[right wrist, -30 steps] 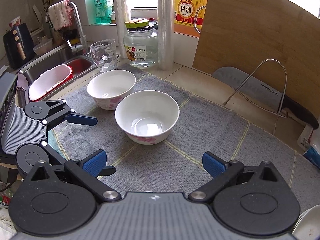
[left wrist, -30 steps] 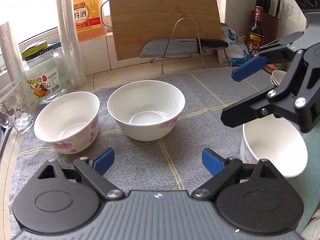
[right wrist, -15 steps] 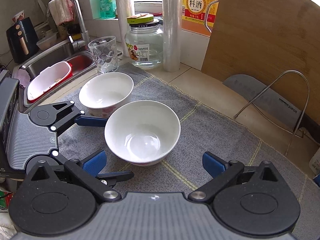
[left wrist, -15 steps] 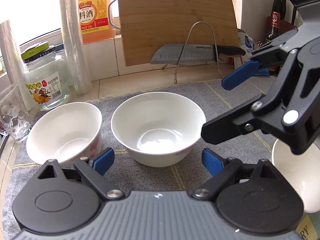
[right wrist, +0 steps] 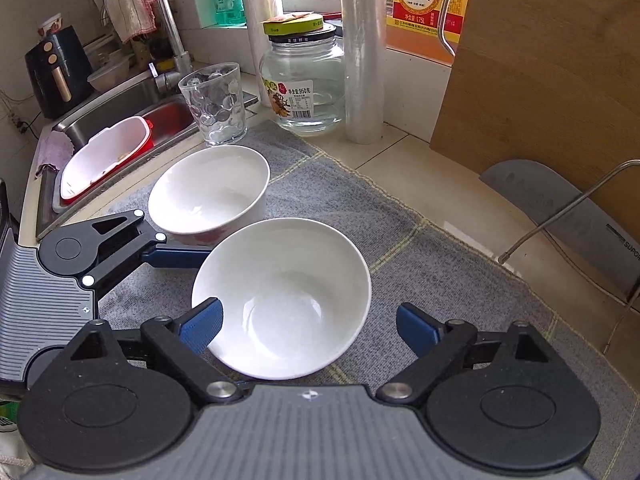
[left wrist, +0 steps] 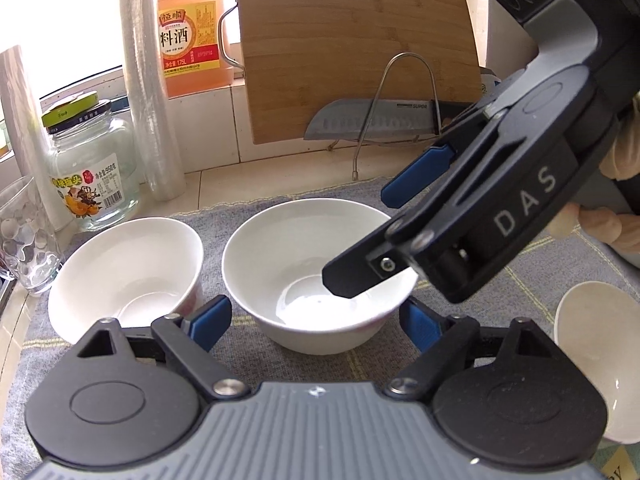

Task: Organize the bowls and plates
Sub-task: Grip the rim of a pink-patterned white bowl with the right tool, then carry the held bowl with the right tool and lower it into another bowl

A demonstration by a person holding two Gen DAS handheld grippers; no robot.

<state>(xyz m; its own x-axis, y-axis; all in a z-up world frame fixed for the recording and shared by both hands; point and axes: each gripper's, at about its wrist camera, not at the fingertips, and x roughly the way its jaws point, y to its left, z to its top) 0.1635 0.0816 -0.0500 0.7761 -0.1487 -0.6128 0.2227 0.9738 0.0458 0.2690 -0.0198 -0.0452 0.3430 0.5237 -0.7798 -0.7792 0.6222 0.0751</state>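
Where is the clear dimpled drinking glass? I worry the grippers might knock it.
In the right wrist view the clear dimpled drinking glass stands upper left of centre, off the grey mat's far corner, between the steel sink and the glass jar.

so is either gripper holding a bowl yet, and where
Nothing held yet. Both grippers are closing around the middle bowl; the right gripper straddles its rim, fingers not pressing.

light: bright daylight from window (left wrist: 60, 20) — blown out | edges: fisheye-curved | focus: sharp
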